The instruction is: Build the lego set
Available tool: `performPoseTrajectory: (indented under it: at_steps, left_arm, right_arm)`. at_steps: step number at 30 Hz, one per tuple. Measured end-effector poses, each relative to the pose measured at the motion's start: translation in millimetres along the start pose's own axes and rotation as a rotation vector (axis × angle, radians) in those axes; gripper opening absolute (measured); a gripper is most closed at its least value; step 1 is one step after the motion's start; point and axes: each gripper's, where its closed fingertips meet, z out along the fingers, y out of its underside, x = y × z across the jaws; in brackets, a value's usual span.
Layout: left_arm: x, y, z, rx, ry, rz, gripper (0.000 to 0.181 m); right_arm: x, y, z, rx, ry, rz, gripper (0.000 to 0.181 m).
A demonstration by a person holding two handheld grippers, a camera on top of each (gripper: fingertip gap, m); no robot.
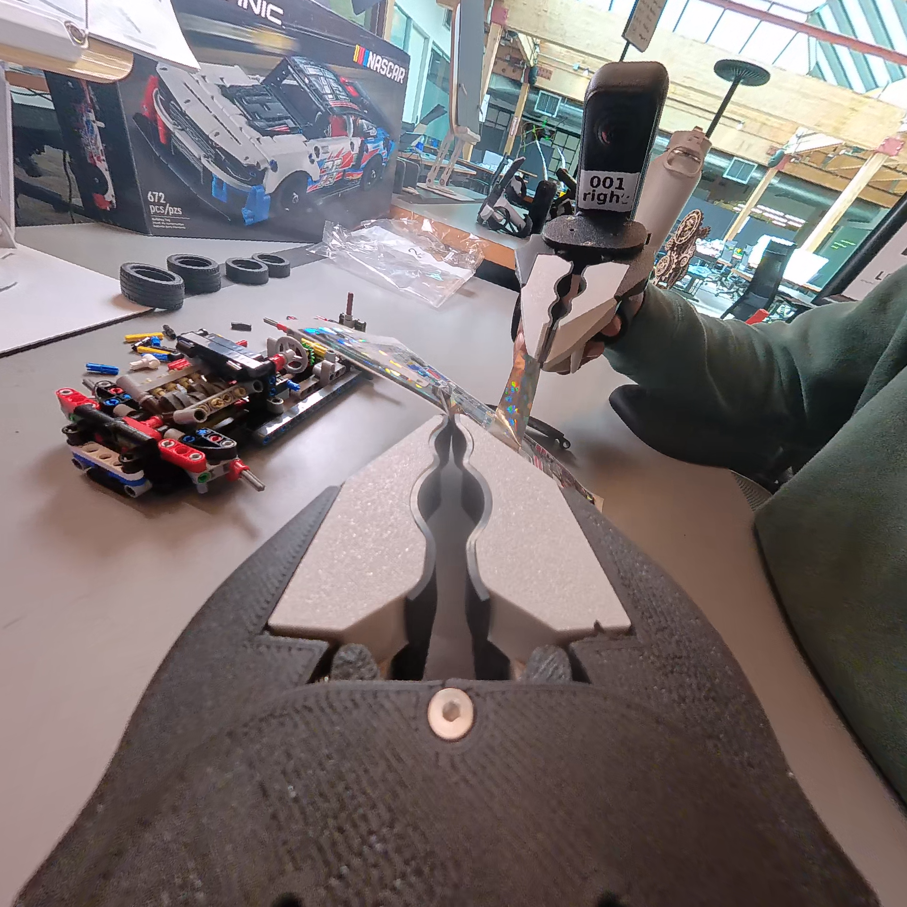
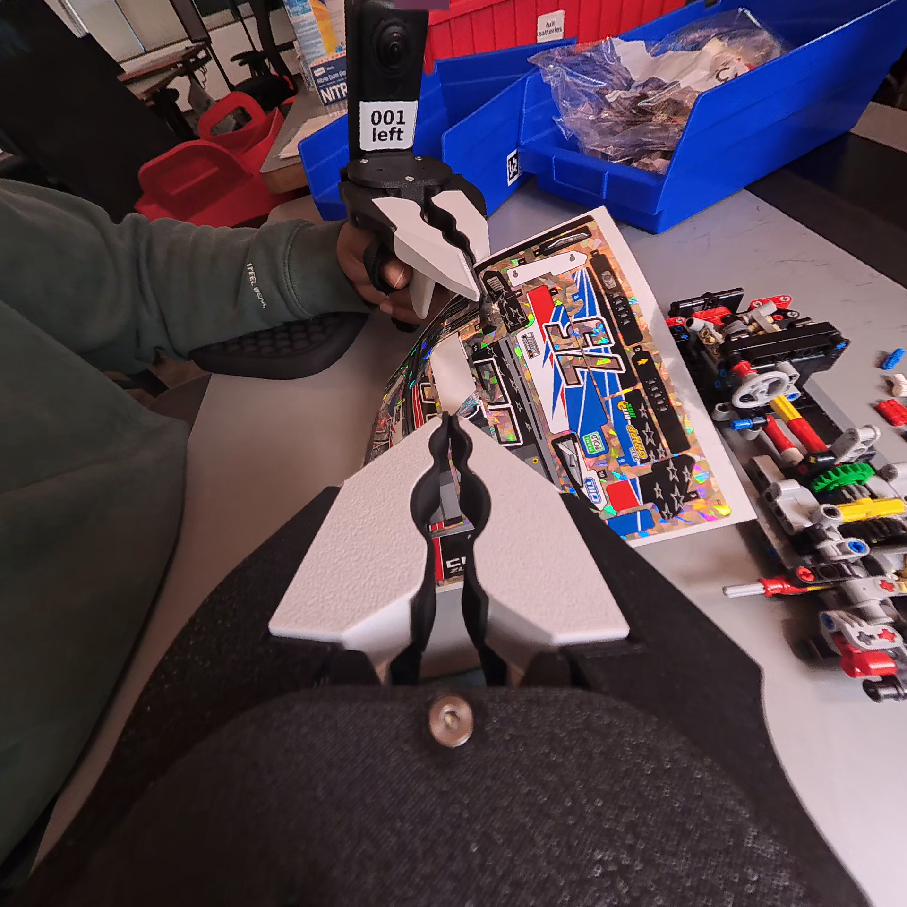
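Observation:
A holographic sticker sheet (image 2: 589, 392) with blue, red and white stickers is held up off the grey table (image 2: 275, 441) between both grippers. My left gripper (image 1: 449, 417) is shut on one edge of the sheet (image 1: 392, 358); it also shows in the right wrist view (image 2: 478, 294). My right gripper (image 2: 449, 419) is shut on the curled near edge of the sheet; in the left wrist view (image 1: 540, 356) it pinches a bent-up holographic strip. The partly built lego car chassis (image 1: 186, 407) lies on the table beside the sheet, also in the right wrist view (image 2: 810, 466).
Several black tyres (image 1: 152, 284) and the set's box (image 1: 245, 147) stand behind the chassis. Small loose pieces (image 1: 142, 343) lie by it. An empty clear bag (image 1: 407, 255) lies farther back. Blue bins (image 2: 687, 147) with bagged parts stand at the table's far side. Spacing between my two grippers at the tips: around 9 cm.

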Motion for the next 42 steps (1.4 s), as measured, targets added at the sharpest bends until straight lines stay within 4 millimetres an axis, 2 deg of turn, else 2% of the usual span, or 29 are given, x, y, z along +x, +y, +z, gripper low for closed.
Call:
performPoseTrajectory:
  at_steps: [11,42]
  left_arm:
    - [-9,-3,-4,0.007,-0.043,0.005,0.000]
    - [-17,1,-7,-0.023,-0.082,0.007,0.000]
  right_arm:
    - [5,0,-4,0.007,0.018,0.002,0.000]
    - [19,-11,-22,0.082,0.073,0.031,0.000]
